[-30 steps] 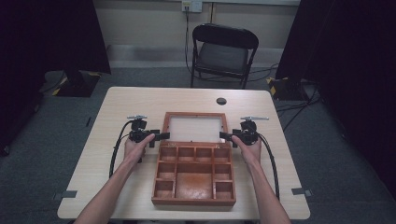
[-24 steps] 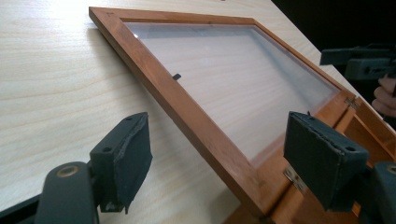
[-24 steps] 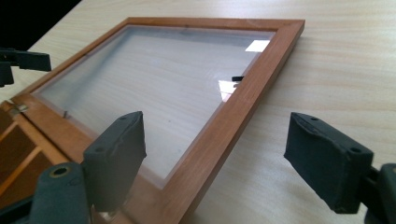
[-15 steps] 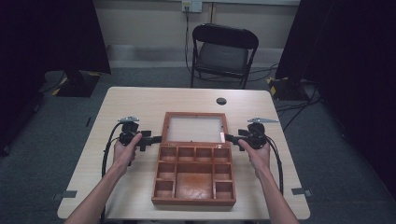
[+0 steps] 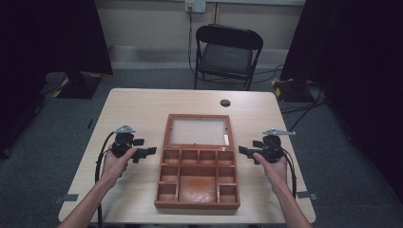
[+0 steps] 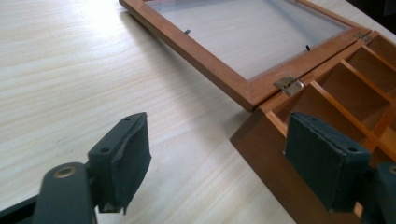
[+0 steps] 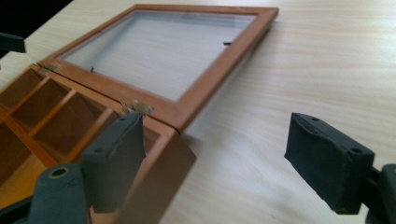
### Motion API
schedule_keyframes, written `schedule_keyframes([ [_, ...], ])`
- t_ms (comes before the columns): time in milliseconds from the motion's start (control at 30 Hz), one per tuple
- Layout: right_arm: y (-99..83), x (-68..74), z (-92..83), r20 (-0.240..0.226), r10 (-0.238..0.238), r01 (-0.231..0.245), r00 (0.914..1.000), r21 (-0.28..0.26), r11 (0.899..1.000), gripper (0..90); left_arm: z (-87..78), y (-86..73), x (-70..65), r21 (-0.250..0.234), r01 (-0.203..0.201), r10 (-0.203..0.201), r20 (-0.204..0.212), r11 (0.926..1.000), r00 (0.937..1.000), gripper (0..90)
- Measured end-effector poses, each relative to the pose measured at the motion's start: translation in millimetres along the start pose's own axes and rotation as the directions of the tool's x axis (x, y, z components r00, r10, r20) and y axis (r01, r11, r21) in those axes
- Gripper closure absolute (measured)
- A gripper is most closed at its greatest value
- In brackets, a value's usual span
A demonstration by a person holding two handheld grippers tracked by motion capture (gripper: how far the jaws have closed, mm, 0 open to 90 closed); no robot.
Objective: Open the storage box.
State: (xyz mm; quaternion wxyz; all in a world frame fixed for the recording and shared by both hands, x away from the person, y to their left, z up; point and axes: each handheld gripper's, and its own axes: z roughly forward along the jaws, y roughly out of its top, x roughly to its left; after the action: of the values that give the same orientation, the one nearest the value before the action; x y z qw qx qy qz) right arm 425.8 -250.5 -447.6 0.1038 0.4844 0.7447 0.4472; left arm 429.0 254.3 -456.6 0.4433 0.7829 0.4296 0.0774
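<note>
An open wooden box (image 5: 197, 205) with several empty compartments stands at the middle of the table. Its glass-paned lid (image 5: 197, 117) lies flat behind it on brass hinges (image 6: 289, 85). My left gripper (image 5: 145, 147) hovers left of the box at the hinge line, open and empty. In the left gripper view its jaws (image 6: 219, 135) frame bare tabletop and the box's corner (image 6: 266, 158), touching neither. My right gripper (image 5: 248, 147) hovers to the right of the box, open and empty. In the right gripper view, this gripper (image 7: 217, 130) faces the box's other corner (image 7: 163, 172) and the lid (image 7: 205, 93).
The light wood table (image 5: 133, 109) has a black round grommet (image 5: 225, 102) behind the lid. A black folding chair (image 5: 227, 52) stands beyond the far edge. Cables trail from both grippers along the person's forearms. Dark curtains hang at both sides.
Both grippers have drawn outward from the sides of the lid, the left to the left and the right to the right. The box and lid have not moved.
</note>
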Motion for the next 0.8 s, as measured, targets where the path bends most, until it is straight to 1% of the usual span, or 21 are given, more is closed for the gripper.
schedule_keyframes([
  [67,-5.0,-2.8,-4.3,0.014,0.012,-0.012,0.9998,0.002,1.0,19.1,-4.0,-1.4,-0.2,0.002,-0.002,0.002,-0.004,1.0,1.0,22.6],
  [100,-7.8,-4.0,-6.2,0.023,0.015,-0.015,0.9996,0.003,1.0,19.0,-5.9,-2.4,-0.7,-0.003,-0.003,0.002,-0.014,1.0,0.9999,22.6],
  [133,-10.7,-5.2,-7.8,0.031,0.012,-0.012,0.9994,0.007,1.0,19.0,-7.9,-3.6,-0.6,0.002,-0.007,0.007,-0.024,1.0,0.9997,22.6],
  [200,-16.3,-6.4,-11.1,0.051,0.013,-0.014,0.9986,0.016,1.0,19.1,-10.7,-7.4,0.8,0.005,-0.003,0.003,-0.027,1.0,0.9996,22.7],
  [300,-23.6,-8.1,-16.1,0.07,0.012,-0.014,0.9975,0.024,1.0,19.0,-13.8,-14.6,1.8,0.01,0.005,-0.005,-0.034,0.9999,0.9994,23.4],
  [400,-29.0,-8.2,-21.3,0.085,0.015,-0.018,0.9963,0.03,0.999,19.2,-17.6,-21.4,1.2,0.028,0.003,-0.002,-0.045,0.9996,0.999,23.6],
  [467,-32.1,-6.9,-24.5,0.093,0.011,-0.015,0.9956,0.039,0.999,19.5,-21.2,-26.7,0.6,0.032,0.001,0.0,-0.049,0.9995,0.9988,23.6],
  [533,-36.0,-4.7,-27.9,0.106,0.01,-0.014,0.9943,0.041,0.999,19.5,-24.9,-32.7,1.2,0.037,-0.005,0.007,-0.068,0.9993,0.9976,23.6],
  [600,-40.7,-2.6,-30.8,0.113,-0.006,-0.001,0.9935,0.056,0.998,19.3,-28.3,-38.8,3.3,0.049,-0.002,0.006,-0.083,0.9988,0.9965,23.6],
  [667,-46.4,-1.8,-33.6,0.128,-0.011,0.002,0.9918,0.072,0.997,19.3,-30.8,-43.9,6.3,0.067,0.0,0.007,-0.101,0.9977,0.9949,23.6],
  [733,-52.6,-3.0,-36.2,0.13,-0.003,-0.008,0.9914,0.086,0.996,19.2,-35.1,-47.9,9.6,0.083,-0.017,0.028,-0.132,0.9964,0.9909,23.6],
  [800,-58.7,-4.2,-38.4,0.153,-0.012,-0.004,0.9882,0.099,0.995,18.8,-38.7,-53.1,12.9,0.066,0.011,-0.002,-0.141,0.9978,0.9901,23.7],
])
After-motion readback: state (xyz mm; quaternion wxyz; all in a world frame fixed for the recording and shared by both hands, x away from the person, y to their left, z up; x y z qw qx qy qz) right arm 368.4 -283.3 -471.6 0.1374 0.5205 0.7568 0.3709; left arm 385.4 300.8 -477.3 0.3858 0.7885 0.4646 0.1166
